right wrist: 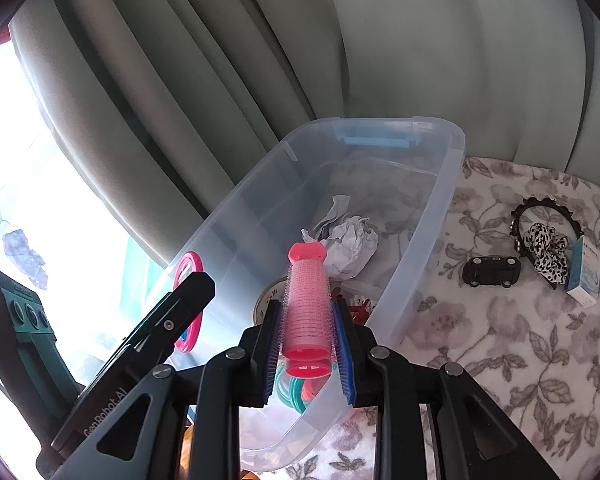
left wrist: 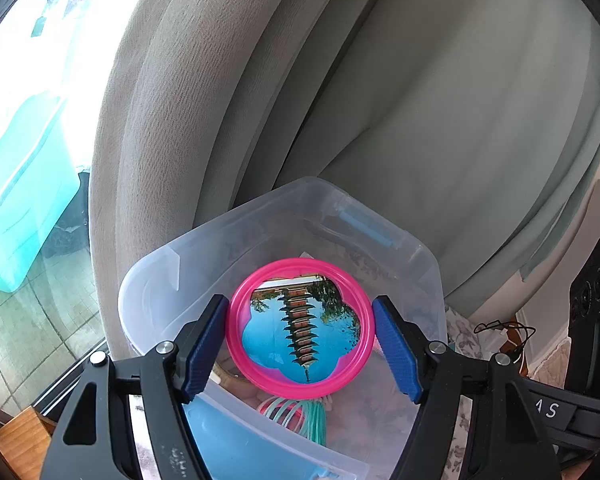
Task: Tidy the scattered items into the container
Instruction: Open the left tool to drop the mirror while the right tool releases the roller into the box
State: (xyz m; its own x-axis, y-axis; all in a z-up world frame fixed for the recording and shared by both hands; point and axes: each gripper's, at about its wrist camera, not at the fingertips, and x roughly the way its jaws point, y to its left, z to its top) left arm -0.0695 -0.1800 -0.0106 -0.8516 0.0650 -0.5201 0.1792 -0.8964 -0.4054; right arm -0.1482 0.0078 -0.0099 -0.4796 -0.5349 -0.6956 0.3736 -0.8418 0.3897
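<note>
My left gripper (left wrist: 300, 322) is shut on a round pink-rimmed mirror (left wrist: 300, 326) that reflects a pagoda, and holds it over the clear plastic bin (left wrist: 204, 252). The mirror also shows in the right wrist view (right wrist: 188, 304), at the bin's left wall. My right gripper (right wrist: 306, 322) is shut on a pink hair roller (right wrist: 306, 308) above the near end of the bin (right wrist: 420, 240). Inside the bin lie crumpled white paper (right wrist: 348, 240), teal and pink rings (right wrist: 296, 394) and a round tin (right wrist: 268, 296).
On the floral cloth (right wrist: 500, 360) right of the bin lie a black toy car (right wrist: 492, 271), a black headband with a spotted bow (right wrist: 546, 240) and a small white and blue box (right wrist: 584, 276). Grey-green curtains (right wrist: 260, 60) hang behind. A window (left wrist: 28, 120) is at left.
</note>
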